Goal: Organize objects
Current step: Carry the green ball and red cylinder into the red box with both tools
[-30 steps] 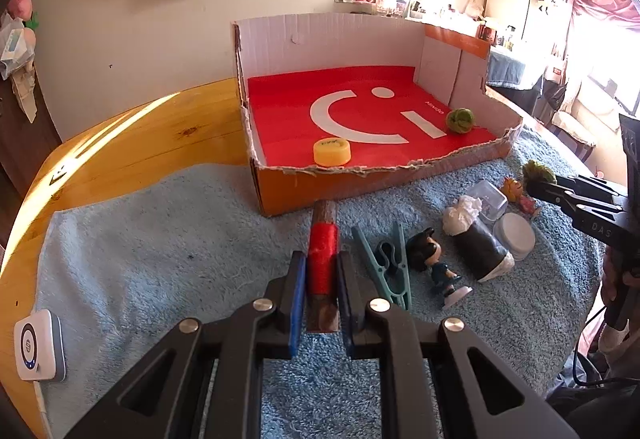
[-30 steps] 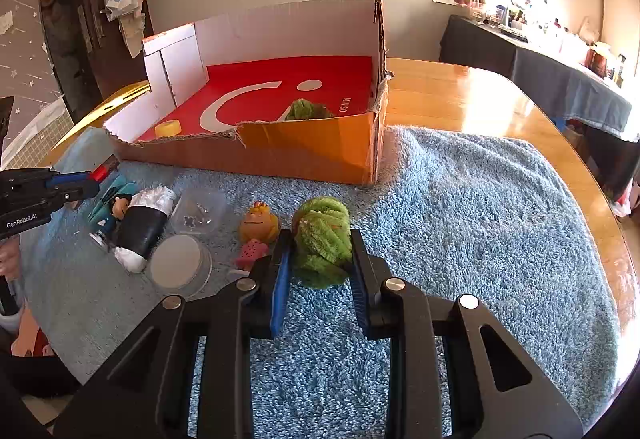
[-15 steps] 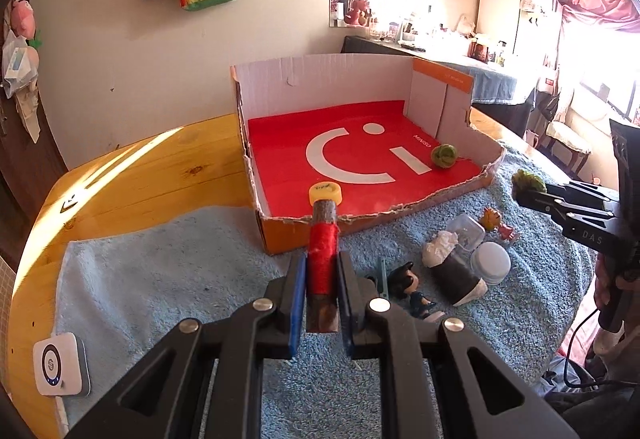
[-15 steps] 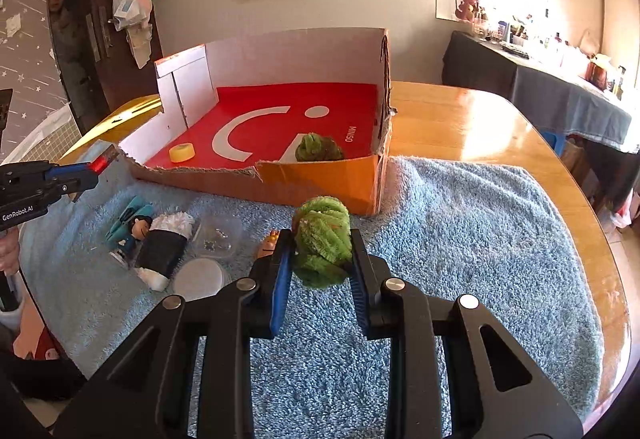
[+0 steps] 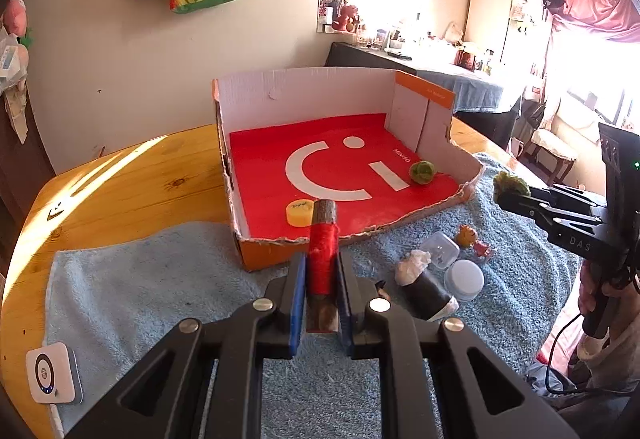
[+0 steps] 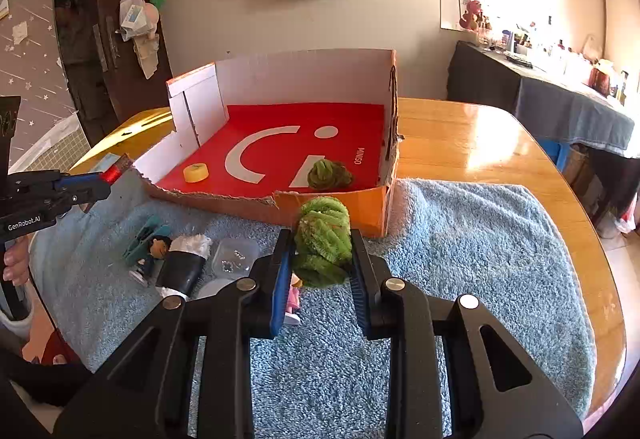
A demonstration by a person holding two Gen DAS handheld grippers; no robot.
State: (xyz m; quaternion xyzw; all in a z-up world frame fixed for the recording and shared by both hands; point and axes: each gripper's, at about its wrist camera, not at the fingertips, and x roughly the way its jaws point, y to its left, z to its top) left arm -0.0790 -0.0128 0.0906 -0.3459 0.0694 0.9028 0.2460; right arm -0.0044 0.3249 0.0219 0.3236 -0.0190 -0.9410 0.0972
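- The left gripper (image 5: 322,271) is clenched on a stick wound with red thread (image 5: 322,255), held off the blue towel (image 5: 140,287) and pointing at the near wall of the cardboard box (image 5: 304,95).
- The right gripper (image 6: 322,267) grasps a green fuzzy ball (image 6: 323,239), also clear of the towel, just in front of the box's torn near edge.
- Inside the box lie a yellow cap (image 5: 299,214) near the front and a second green ball (image 5: 422,171) toward the right side.
- Left on the towel, in a cluster between the two grippers: a small figurine (image 6: 154,253) beside a teal clothes peg (image 6: 138,239), a black roll with white stuffing (image 6: 182,265), a clear plastic case (image 5: 440,251), a white lid (image 5: 464,279) and a little orange toy (image 5: 468,237).
- Risk, as I judge it: the stick's far end sits about level with the ragged near rim, so pushing forward without more height could catch the cardboard and shove the box along the towel.
- The stick is narrow and held only at its wound middle; a knock on the rim could twist it out of the pads.
- The ball is soft and squashed between the right fingers; it may cling to a pad on release, or roll once dropped, since the box floor is smooth.
- Both grippers head for the same box; going in together risks their bumping each other, so the drops want spacing to left and right.
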